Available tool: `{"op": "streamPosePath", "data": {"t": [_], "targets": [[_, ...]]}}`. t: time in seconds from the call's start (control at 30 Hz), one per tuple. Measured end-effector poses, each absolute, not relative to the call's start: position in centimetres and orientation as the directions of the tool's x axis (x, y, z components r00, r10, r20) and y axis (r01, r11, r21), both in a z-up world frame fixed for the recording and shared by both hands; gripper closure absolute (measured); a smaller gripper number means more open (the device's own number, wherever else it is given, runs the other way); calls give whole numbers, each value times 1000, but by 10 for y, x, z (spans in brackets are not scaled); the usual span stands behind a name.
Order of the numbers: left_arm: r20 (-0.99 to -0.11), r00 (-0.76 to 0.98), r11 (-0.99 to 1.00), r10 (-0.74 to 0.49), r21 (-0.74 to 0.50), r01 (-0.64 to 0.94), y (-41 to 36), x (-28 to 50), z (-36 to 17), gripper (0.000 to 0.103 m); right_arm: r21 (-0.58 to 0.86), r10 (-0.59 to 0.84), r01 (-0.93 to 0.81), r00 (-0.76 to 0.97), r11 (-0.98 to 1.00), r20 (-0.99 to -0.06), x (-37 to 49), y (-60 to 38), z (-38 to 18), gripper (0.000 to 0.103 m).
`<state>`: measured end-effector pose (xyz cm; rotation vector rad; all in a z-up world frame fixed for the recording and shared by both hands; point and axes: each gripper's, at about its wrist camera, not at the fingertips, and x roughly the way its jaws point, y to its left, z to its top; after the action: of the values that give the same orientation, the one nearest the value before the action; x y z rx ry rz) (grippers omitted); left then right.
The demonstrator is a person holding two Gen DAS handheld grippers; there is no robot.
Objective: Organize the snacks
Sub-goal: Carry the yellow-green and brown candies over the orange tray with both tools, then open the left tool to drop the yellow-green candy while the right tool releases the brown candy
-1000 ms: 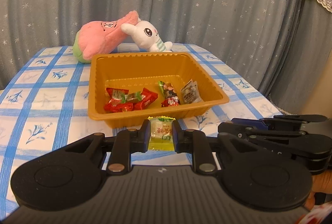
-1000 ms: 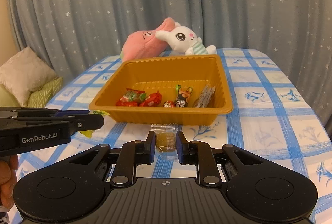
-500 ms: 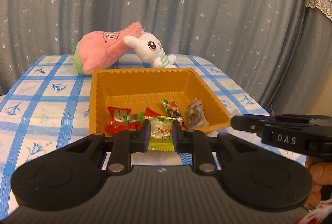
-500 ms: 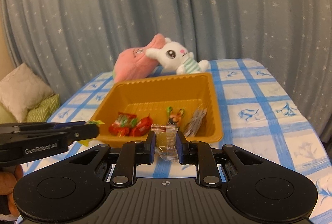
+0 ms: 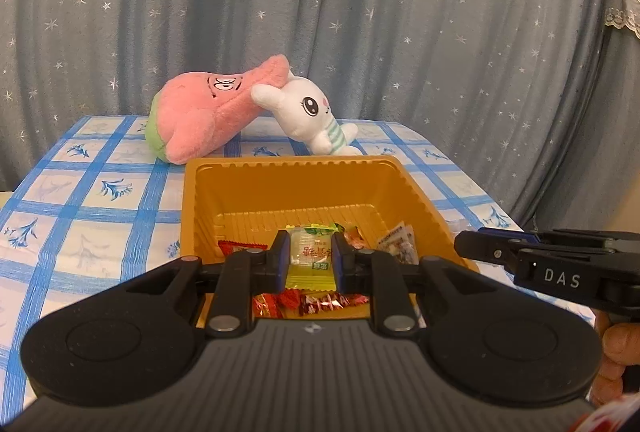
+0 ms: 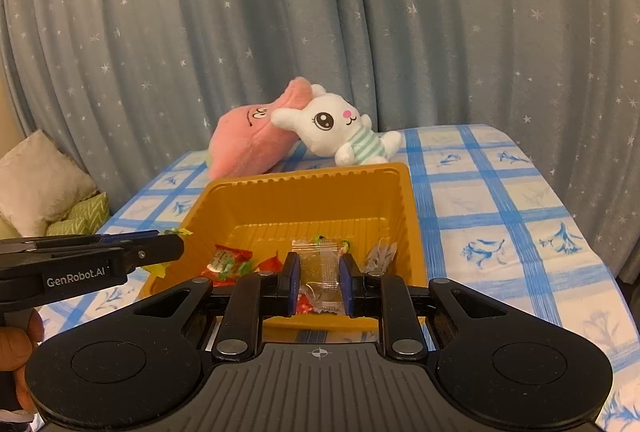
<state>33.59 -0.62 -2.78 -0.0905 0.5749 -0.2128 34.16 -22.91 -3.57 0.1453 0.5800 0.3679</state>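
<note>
My left gripper (image 5: 311, 257) is shut on a yellow-green wrapped candy (image 5: 310, 264) and hangs over the near edge of the orange tray (image 5: 280, 168). My right gripper (image 6: 319, 274) is shut on a clear-wrapped snack (image 6: 321, 272), also above the tray's (image 6: 308, 174) near side. Several red, green and silver wrapped snacks (image 6: 228, 262) lie on the tray floor. In the left wrist view the right gripper (image 5: 532, 264) shows side-on at the right; in the right wrist view the left gripper (image 6: 100, 260) shows at the left, with the candy's yellow edge under it.
A pink plush (image 5: 208, 108) and a white rabbit plush (image 5: 312, 116) lie behind the tray on the blue-checked tablecloth (image 6: 500, 200). A starred grey curtain hangs behind. Cushions (image 6: 44, 184) sit off the table's left side. A person's fingers (image 5: 612, 356) hold the right gripper's handle.
Both grippers have moved forward and a little up, from in front of the tray to over its near edge, each still holding its snack.
</note>
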Motion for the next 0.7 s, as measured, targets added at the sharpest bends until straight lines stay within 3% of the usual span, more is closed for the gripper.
{"op": "streamPosePath", "data": {"t": [0.7], "targets": [[-536, 822, 979, -189, -168, 115, 13, 374, -35, 84, 240, 360, -272, 777, 932, -516, 387, -222, -41, 82]]}}
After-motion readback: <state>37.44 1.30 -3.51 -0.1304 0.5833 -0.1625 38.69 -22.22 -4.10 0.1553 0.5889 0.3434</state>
